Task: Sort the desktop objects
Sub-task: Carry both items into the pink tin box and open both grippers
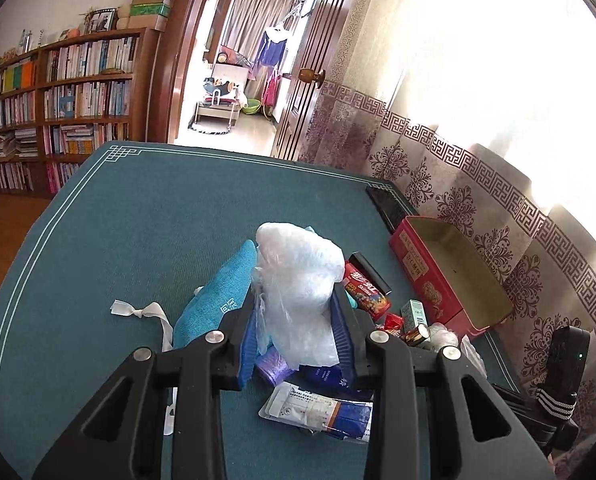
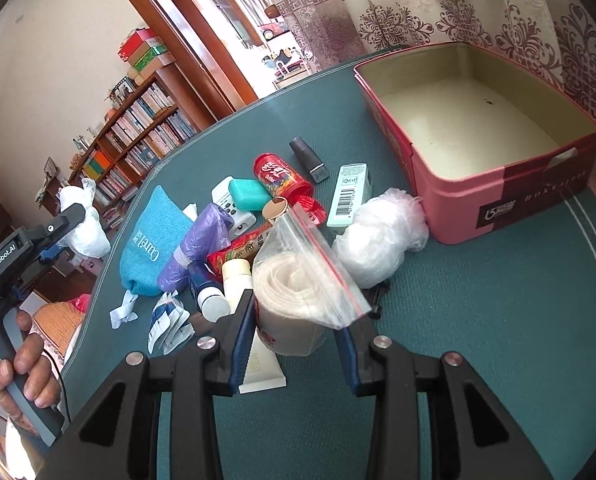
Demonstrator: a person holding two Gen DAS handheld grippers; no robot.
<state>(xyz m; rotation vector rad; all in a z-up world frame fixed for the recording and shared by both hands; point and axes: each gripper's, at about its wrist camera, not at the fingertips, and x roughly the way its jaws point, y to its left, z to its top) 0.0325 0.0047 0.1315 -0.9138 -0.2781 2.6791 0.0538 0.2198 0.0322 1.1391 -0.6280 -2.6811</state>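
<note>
Left gripper (image 1: pixel 298 312) clamped on a crumpled white plastic bag (image 1: pixel 298 276), hiding clutter behind; right gripper (image 2: pixel 294 320) pinching a zip bag (image 2: pixel 302 284) of rolled tape, pink tin (image 2: pixel 494 148) cut off.

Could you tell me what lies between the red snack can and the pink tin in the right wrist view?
A dark lipstick tube and a mint barcode box lie between the can and the tin, seen in the right wrist view.

The tin box (image 2: pixel 498 184) sits at the table's (image 2: pixel 478 360) far right, a crumpled bag (image 2: pixel 378 240) just left of it, touching it perhaps. The pouch (image 2: pixel 154 236) lies at the pile's left edge, the can (image 2: pixel 280 178) behind the middle.
</note>
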